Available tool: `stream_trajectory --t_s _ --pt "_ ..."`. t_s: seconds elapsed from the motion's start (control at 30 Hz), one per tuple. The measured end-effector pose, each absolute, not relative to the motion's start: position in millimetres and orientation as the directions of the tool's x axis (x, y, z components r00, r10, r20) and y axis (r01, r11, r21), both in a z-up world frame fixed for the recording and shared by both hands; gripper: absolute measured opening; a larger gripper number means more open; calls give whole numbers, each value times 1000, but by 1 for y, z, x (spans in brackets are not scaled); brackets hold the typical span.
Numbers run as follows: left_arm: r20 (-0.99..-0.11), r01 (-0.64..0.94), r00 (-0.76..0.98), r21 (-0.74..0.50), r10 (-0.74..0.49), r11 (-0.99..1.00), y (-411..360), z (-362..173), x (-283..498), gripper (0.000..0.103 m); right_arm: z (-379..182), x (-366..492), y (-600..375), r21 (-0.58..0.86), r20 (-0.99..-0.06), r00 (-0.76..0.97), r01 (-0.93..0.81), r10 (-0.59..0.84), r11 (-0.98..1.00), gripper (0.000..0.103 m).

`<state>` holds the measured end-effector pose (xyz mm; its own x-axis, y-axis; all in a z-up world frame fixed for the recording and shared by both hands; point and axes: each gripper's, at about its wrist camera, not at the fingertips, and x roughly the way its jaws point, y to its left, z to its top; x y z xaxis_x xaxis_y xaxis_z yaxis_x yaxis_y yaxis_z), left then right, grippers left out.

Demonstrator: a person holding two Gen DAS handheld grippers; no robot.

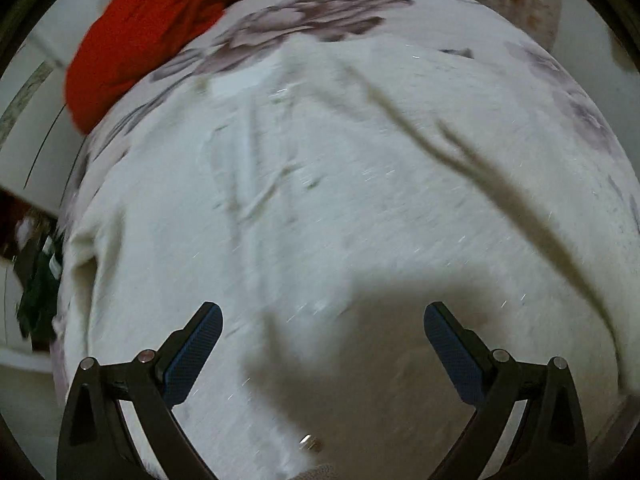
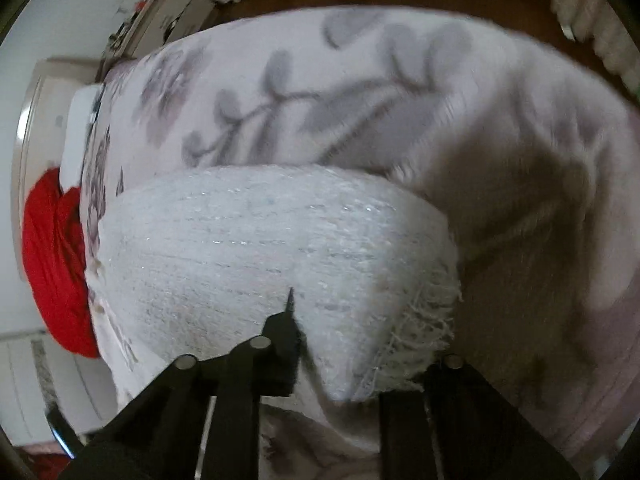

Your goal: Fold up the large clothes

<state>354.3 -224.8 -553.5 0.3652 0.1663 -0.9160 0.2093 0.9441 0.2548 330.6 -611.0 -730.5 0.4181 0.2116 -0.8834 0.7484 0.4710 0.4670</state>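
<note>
A red garment (image 1: 152,36) lies bunched at the far left edge of the floral blanket (image 1: 320,20). The white knit garment (image 1: 320,200) spreads across that blanket – the left gripper (image 1: 322,320) hovers over it, fingers wide apart, empty. The right gripper (image 2: 340,344) pinches the knit's fringed edge (image 2: 420,328).

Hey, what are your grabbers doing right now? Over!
Left gripper open above white knit garment. Right gripper shut on it. Red cloth off aside.
</note>
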Motion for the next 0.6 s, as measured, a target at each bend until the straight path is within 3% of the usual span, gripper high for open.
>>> stream_trajectory --t_s 0.2,0.43,0.6 --pt "-929 251 351 213 117 944 -245 -562 370 103 -651 374 -678 439 -854 519 684 35 583 13" --pt "-946 232 292 213 141 949 -233 -590 386 103 -642 454 -700 356 -887 462 665 13 656 13" --pt "-942 105 298 193 154 976 -181 -569 380 103 -584 484 -664 403 -840 542 583 31 705 13"
